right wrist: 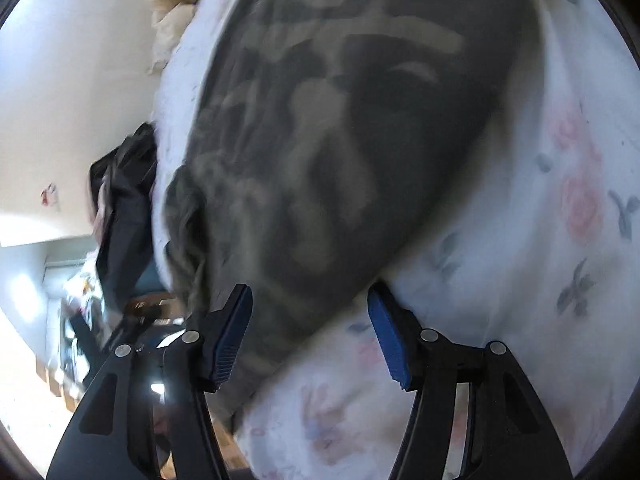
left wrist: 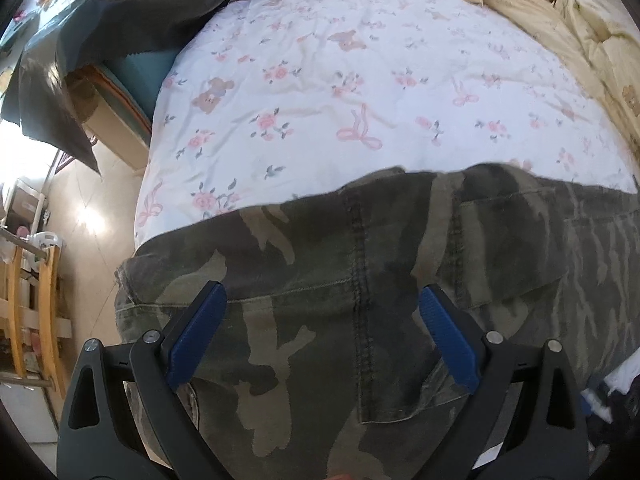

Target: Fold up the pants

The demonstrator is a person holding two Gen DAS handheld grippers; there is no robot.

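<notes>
White cotton bedsheet [left wrist: 360,80] printed with pink roses, bows and small bears covers the bed and carries everything that matters; a rumpled cream quilt [left wrist: 540,4] lies bunched at its far side and a dark grey cloth [left wrist: 132,12] hangs off the other far corner. Across the near part of the sheet lie the camouflage cargo pants [left wrist: 340,300] of heavy green-brown twill, spread fairly flat, a stitched seam and a pocket flap showing in the left wrist view. Over them hangs the left gripper [left wrist: 322,300], its blue-padded fingers [left wrist: 196,340] spread wide and holding nothing. In the blurred right wrist view the right gripper [right wrist: 310,300] is likewise wide apart and empty, poised at the edge of the pants where cloth meets sheet. Judging from this, the grasp comes next: each gripper should pinch through every layer at an edge, at matching points, so the fold lifts evenly and the stiff twill does not twist.
</notes>
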